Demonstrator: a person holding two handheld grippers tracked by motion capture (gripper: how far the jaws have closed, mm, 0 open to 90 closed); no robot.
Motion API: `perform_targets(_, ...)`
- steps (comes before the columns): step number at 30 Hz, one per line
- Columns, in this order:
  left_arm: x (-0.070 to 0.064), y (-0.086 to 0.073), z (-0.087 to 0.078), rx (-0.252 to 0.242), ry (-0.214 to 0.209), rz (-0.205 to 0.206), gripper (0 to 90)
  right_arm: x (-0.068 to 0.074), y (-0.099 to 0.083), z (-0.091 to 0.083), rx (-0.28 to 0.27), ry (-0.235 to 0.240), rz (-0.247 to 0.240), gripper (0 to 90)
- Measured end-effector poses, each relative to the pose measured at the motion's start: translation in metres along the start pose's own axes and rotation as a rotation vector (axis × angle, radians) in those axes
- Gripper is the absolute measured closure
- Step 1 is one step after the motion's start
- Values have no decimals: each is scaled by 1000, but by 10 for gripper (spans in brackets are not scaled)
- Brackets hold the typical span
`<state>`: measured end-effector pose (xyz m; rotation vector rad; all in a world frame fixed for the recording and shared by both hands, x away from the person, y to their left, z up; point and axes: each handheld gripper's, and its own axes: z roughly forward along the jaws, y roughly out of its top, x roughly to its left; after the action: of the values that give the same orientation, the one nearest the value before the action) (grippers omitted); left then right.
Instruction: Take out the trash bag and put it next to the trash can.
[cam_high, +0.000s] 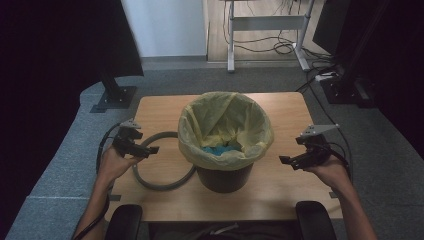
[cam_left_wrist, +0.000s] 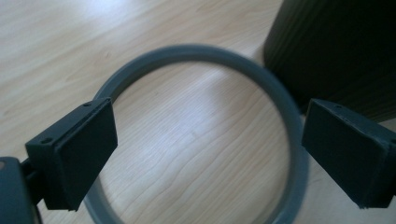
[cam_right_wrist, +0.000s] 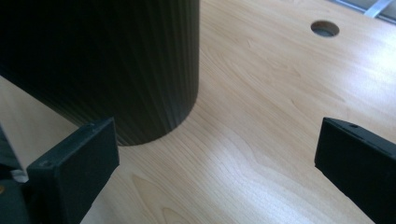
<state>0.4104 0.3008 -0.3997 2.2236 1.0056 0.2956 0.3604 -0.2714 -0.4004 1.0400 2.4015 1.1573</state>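
The left hand-held gripper (cam_high: 134, 145) is hovering over the near-left arc of a grey ring (cam_high: 162, 177), its jaws standing wide apart and gripping nothing. In the left gripper view the grey ring (cam_left_wrist: 261, 70) is lying flat on the wooden surface (cam_left_wrist: 187, 140), curving between the two black pads, which suggests the person is lining up to close on the band from above. The ring is resting just beside the dark bin (cam_high: 223, 176), its right arc running close against the bin's base, though whether the two are touching cannot be told.

The bin is standing near the middle of the surface (cam_high: 280, 190), lined with a yellow bag (cam_high: 225, 125) whose edge is folded out over the rim; something blue (cam_high: 220, 149) is lying at the bottom. The ring looks sized to slip over that rim and pin the bag in place, which is probably why it is waiting alongside.

The right hand-held gripper (cam_high: 300, 159) is being held level on the other side, jaws also spread and empty. In the right gripper view its jaws are pointing past the ribbed wall of the bin (cam_right_wrist: 116, 60), likely ready to steady it.
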Motion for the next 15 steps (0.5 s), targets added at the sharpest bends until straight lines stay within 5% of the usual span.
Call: perform_targets(15,-21,39,-37,-13,-49,74,34,17,47,-25,0,64,-82,0)
